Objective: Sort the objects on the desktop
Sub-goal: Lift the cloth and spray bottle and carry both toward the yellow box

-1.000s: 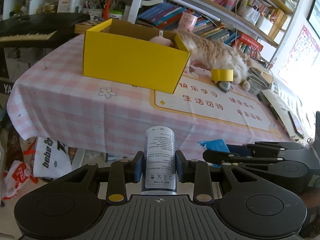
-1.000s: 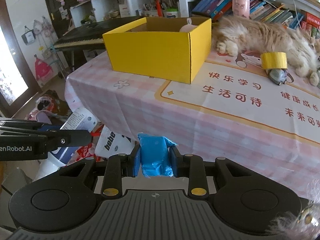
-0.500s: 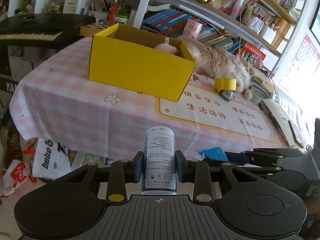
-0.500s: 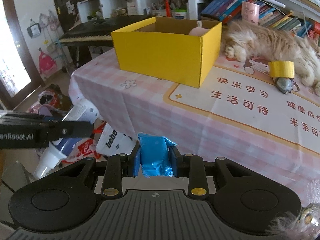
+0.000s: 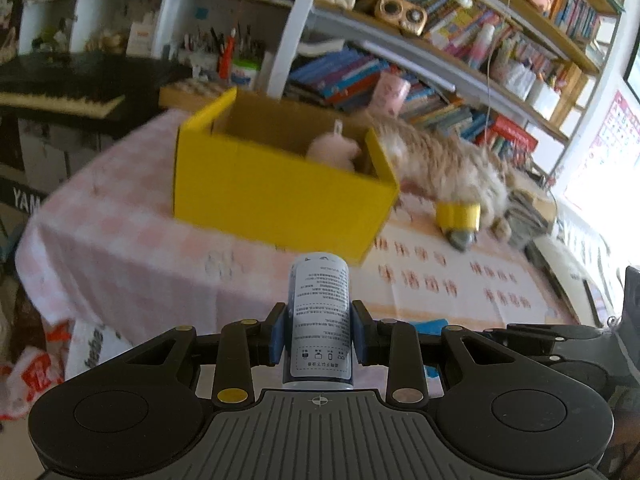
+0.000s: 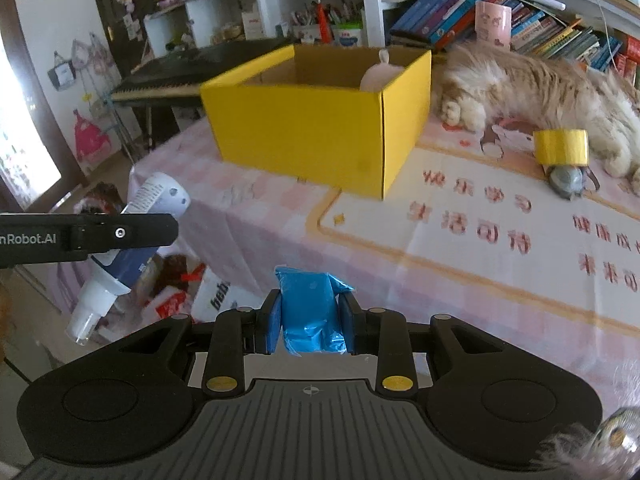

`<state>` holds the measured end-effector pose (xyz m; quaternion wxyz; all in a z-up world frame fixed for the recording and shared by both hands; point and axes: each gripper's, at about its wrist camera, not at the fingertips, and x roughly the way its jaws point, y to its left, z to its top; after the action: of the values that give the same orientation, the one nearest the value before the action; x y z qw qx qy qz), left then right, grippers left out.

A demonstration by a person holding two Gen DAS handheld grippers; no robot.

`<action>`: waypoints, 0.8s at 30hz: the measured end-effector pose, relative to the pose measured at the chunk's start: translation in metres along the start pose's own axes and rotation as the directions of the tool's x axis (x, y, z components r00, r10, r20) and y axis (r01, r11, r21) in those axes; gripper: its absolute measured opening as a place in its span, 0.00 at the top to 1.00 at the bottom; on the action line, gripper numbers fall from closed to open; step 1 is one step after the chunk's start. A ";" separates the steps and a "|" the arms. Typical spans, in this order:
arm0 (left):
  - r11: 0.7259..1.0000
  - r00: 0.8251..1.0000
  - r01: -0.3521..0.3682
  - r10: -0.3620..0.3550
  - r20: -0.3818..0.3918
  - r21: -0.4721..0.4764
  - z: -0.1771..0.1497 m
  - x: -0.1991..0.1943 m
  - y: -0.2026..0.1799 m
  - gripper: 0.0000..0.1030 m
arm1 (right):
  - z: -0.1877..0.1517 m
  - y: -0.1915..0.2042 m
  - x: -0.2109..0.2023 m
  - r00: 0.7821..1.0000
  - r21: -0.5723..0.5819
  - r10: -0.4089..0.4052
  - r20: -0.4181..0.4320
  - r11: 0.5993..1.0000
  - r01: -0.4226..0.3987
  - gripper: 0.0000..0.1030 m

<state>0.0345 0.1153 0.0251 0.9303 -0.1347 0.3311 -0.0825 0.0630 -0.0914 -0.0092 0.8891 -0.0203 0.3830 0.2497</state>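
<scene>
My left gripper (image 5: 318, 336) is shut on a white and blue spray bottle (image 5: 319, 316), held short of the table's near edge. The same bottle (image 6: 132, 248) shows at the left of the right wrist view, cap end down. A crinkled blue packet (image 6: 310, 312) sits clamped in my right gripper (image 6: 310, 322), which is shut on it above the table's near edge. Ahead stands an open yellow cardboard box (image 5: 276, 196) (image 6: 320, 128) on the pink checked tablecloth, with a pale pink soft thing (image 5: 334, 152) inside. A yellow tape roll (image 6: 561, 146) and a grey toy mouse (image 6: 568, 182) lie further right.
A fluffy cat (image 6: 536, 92) lies on the table behind the tape roll. A printed mat (image 6: 500, 240) covers the right half of the tablecloth. Behind the table stand bookshelves (image 5: 460, 60) and a black keyboard (image 5: 60, 96). Bags (image 5: 36, 376) lie on the floor at the left.
Both grippers have risen and come closer to the table and the yellow box, which looks larger now. Each still holds its object.
</scene>
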 end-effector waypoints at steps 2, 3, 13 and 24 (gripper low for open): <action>1.000 1.000 -0.004 0.004 0.029 0.011 0.017 0.003 0.001 0.70 | 0.017 -0.006 0.003 1.000 0.012 0.014 0.025 1.000 -0.015 0.74; 1.000 0.999 -0.007 0.006 0.042 0.016 0.024 0.004 0.002 0.70 | 0.028 -0.008 0.004 0.999 0.013 0.021 0.042 1.000 -0.021 0.74; 0.997 0.986 -0.036 0.025 0.164 0.061 0.111 0.048 -0.002 0.70 | 0.130 -0.033 0.016 0.974 -0.064 0.073 0.217 0.996 -0.060 0.74; 0.992 0.982 -0.103 0.090 0.163 0.072 0.157 0.119 -0.009 0.70 | 0.203 -0.069 0.060 0.963 -0.170 0.095 0.251 0.984 -0.053 0.74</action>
<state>0.2256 0.1088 0.0744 0.9614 -0.0872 0.2580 -0.0393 0.2655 -0.0797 0.0822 0.9169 -0.0452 0.2430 0.3135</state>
